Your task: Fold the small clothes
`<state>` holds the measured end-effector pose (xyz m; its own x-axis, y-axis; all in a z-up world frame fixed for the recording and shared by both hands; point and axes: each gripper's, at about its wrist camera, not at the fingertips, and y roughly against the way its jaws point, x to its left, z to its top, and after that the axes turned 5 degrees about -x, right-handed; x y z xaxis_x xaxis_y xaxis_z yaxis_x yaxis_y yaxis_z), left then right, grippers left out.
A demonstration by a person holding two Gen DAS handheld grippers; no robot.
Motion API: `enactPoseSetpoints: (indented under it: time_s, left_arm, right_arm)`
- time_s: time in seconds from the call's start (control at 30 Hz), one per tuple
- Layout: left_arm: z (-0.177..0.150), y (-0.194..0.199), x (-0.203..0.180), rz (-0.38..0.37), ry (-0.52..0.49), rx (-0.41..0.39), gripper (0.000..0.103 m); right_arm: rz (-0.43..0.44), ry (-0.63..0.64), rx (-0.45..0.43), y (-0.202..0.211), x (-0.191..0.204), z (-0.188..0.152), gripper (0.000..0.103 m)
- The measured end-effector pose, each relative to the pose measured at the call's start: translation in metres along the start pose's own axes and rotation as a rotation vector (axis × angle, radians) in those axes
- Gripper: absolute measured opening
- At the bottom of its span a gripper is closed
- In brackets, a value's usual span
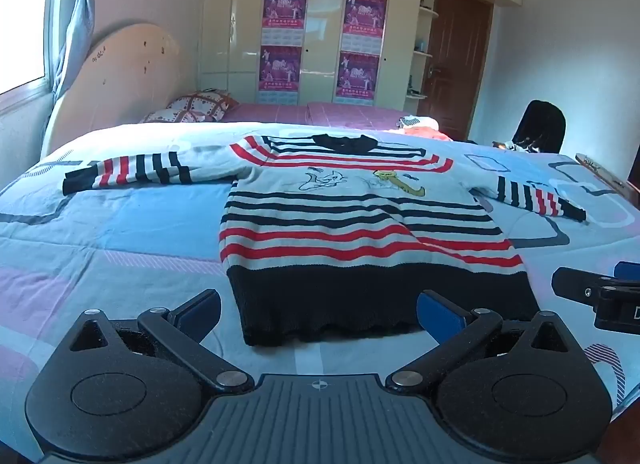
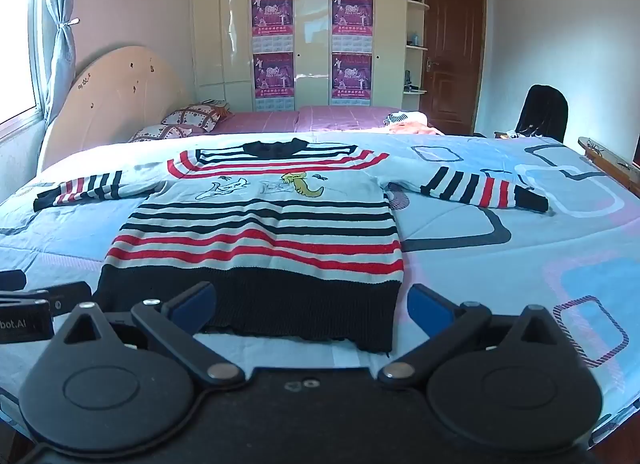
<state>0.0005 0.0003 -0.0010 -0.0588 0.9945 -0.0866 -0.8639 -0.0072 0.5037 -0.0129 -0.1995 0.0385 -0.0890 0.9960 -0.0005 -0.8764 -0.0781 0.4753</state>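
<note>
Striped sweater [image 1: 352,223] spread flat on the bed [image 1: 120,232], front up, both sleeves out to the sides, black hem nearest the cameras. Left tongs [image 1: 319,314] and right tongs [image 2: 306,306] gape wide and grip nothing, poised just short of the hem. In the right view, a blue pad [image 2: 196,302] overlaps part of the hem. Each view catches only a sliver of the other tool at its edge. The printed chest figures are too small to identify.
</note>
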Motion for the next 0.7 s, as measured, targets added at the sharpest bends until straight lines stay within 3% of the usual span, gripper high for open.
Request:
enactPoseSetpoints:
  time_s: [0.7]
  left_arm:
    - [-0.001, 0.003, 0.000, 0.009, -0.011, 0.000, 0.103]
  right_arm:
    - [-0.002, 0.009, -0.001, -0.001, 0.001, -0.002, 0.102]
